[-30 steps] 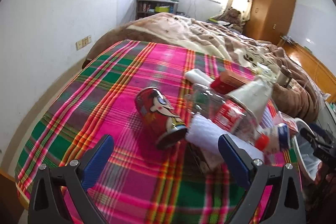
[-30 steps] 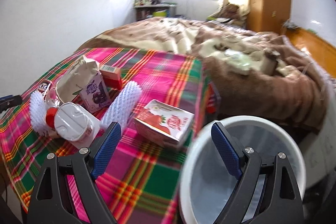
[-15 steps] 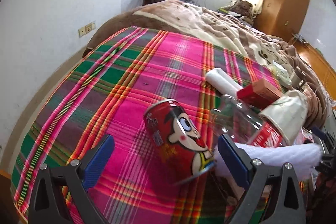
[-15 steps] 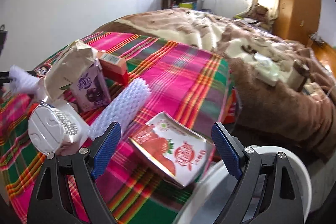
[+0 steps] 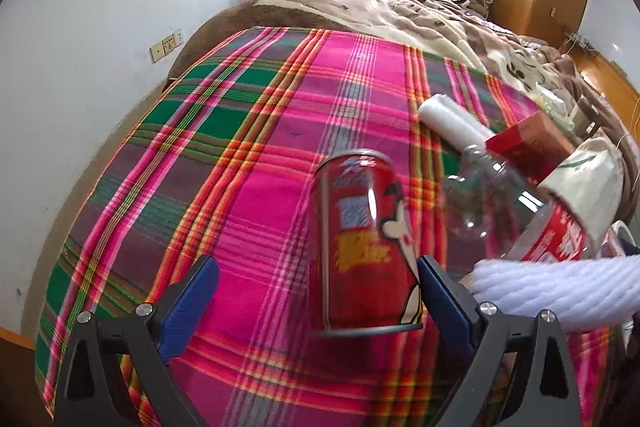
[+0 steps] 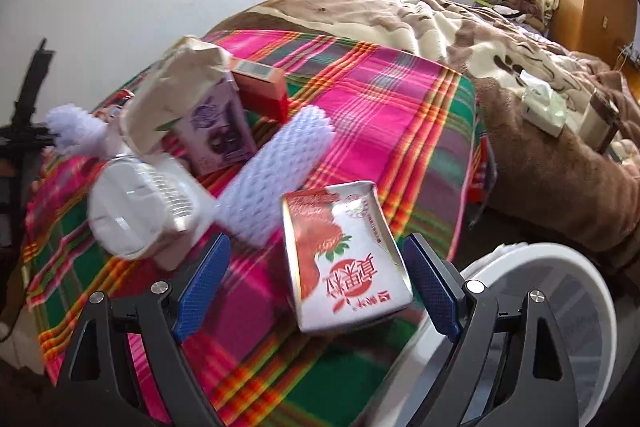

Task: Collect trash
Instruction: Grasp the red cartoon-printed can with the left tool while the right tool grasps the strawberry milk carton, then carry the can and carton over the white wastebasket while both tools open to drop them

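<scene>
Red can (image 5: 362, 247) is lying between the spread-open fingers of the left gripper (image 5: 316, 303) on the plaid blanket (image 5: 240, 131). Beyond it a clear bottle (image 5: 496, 215) is resting. The right gripper (image 6: 316, 285), also released, is framing a flattened strawberry carton (image 6: 344, 255); the white bin (image 6: 568, 311) is sitting beside it.

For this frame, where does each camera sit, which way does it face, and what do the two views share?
Left wrist: sits on the left gripper, faces along the plaid blanket at a red can; both open fingers show.
Right wrist: sits on the right gripper, faces a strawberry carton beside a white bin; both open fingers show.
Shared: blanket, foam sleeve, clear bottle, window.
</scene>
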The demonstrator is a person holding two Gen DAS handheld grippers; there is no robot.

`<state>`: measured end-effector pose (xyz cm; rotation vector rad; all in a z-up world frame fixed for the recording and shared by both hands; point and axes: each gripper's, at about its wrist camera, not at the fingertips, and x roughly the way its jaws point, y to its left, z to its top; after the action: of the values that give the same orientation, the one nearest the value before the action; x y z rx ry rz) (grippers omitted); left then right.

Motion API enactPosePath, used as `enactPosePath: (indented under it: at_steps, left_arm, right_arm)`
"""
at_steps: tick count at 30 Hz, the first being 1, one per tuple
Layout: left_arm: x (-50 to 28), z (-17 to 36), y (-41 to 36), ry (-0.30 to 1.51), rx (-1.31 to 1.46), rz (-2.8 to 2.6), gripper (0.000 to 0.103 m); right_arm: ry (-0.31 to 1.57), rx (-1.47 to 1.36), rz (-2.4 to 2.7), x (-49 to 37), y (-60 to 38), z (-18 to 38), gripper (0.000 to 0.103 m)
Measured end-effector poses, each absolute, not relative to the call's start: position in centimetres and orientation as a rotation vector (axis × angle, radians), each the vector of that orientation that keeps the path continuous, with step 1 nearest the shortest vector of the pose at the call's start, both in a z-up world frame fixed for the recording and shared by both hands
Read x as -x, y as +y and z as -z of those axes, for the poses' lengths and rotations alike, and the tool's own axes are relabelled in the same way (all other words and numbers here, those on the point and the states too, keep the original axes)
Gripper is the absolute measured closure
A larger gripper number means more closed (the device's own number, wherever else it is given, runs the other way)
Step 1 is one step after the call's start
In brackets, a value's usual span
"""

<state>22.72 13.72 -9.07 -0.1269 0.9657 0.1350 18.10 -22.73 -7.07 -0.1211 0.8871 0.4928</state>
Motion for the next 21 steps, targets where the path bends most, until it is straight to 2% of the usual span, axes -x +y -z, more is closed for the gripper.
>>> enactPosePath:
  at_steps: [6, 9, 12, 13, 15, 16, 18, 21]
  left_arm:
    - [-22.4, 8.5, 13.7, 0.916, 0.121, -0.124, 0.005]
    - [-23.1, 8.7, 13.9, 0.935, 0.139, -0.12, 0.016]
    - [-23.7, 9.0, 13.9, 0.947, 0.146, -0.118, 0.024]
    - [-23.8, 9.1, 13.9, 0.953, 0.15, -0.106, 0.029]
    - [-23.9, 9.3, 13.6, 0.965, 0.147, -0.098, 0.033]
    - [-23.8, 9.3, 13.5, 0.961, 0.145, -0.092, 0.041]
    - [-23.8, 9.2, 13.4, 0.953, 0.152, -0.075, 0.05]
    - [-23.7, 9.0, 13.5, 0.942, 0.17, -0.076, 0.05]
  right_arm:
    - [0.884, 0.051, -0.445, -18.0, -23.0, 7.3, 0.015]
    - [0.888, 0.033, -0.408, -18.4, -23.2, 7.5, 0.025]
    - [0.893, 0.019, -0.384, -18.7, -23.4, 7.8, 0.026]
    - [0.894, 0.018, -0.381, -18.7, -23.4, 7.8, 0.03]
    - [0.9, 0.02, -0.376, -18.8, -23.4, 8.0, 0.04]
    - [0.903, 0.025, -0.371, -19.0, -23.2, 8.1, 0.041]
    - [0.897, 0.035, -0.378, -18.7, -23.0, 8.0, 0.041]
    - [0.884, 0.049, -0.377, -18.0, -22.8, 7.9, 0.042]
